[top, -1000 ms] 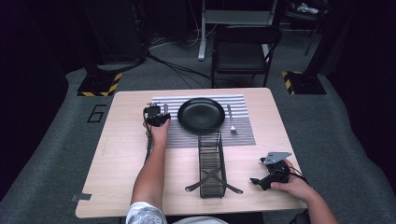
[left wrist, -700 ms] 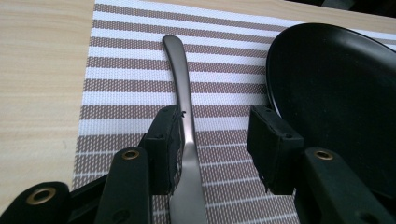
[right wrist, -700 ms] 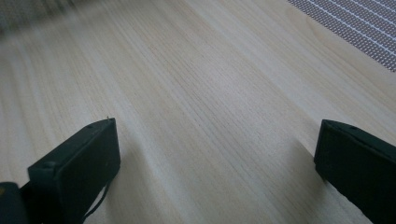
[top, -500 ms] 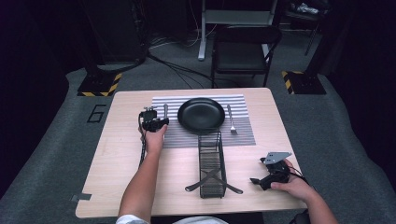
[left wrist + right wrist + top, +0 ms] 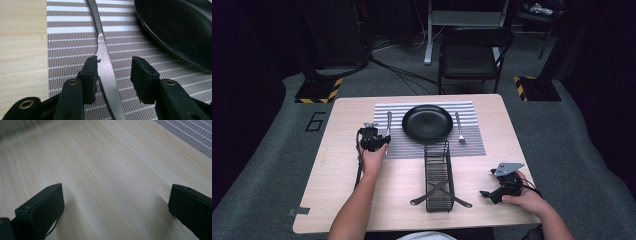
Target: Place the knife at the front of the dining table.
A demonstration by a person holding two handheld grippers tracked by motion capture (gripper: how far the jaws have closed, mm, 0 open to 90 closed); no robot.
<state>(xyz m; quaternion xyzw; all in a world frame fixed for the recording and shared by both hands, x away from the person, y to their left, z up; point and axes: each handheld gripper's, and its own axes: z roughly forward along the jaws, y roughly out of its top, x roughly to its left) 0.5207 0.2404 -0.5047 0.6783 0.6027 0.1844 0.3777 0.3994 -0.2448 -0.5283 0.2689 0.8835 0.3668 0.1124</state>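
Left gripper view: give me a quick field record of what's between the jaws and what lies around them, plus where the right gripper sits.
left gripper: jaws open, astride the utensil handle, which lies close to the left pad; they have just been closing a little
utensil: silver, flat on the striped placemat, left of the plate
plate: black, middle of the placemat
fork: right of the plate
wire rack: in front of the plate, on the table
right gripper: open over bare wood, near the table's right front

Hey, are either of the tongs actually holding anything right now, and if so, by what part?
No. The left tongs straddle the knife handle on the placemat, jaws apart, not clamped. The right tongs stand open over bare table.
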